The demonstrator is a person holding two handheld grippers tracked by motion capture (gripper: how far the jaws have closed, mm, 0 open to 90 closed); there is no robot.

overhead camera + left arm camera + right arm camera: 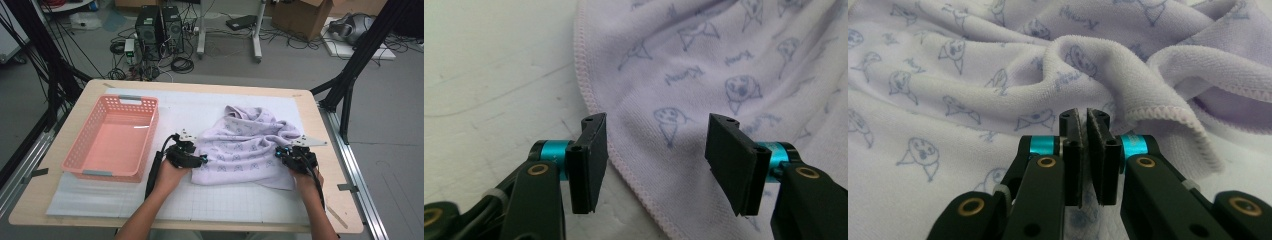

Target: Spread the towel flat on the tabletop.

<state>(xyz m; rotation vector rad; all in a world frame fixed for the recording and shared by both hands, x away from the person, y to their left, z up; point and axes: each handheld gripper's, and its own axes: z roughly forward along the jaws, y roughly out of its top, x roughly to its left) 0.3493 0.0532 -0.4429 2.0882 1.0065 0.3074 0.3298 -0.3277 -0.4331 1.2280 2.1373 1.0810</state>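
Observation:
A lilac towel (245, 142) with small blue drawings lies rumpled on the white grid mat (200, 202). My left gripper (202, 160) is at the towel's left edge. In the left gripper view, the left gripper (656, 145) is open, and the hemmed towel (724, 65) edge runs under the gap untouched by the pads. My right gripper (280, 154) is at the towel's right side. In the right gripper view, the right gripper (1085, 120) has its jaws pressed nearly together, with pale cloth showing in the thin slit, and folds of the towel (948, 75) lie just ahead.
An empty pink plastic basket (82, 135) stands on the left part of the wooden table (330, 205). Bare mat lies in front of the towel, toward the person. Black frame posts rise at both sides, and cables and boxes sit on the floor beyond.

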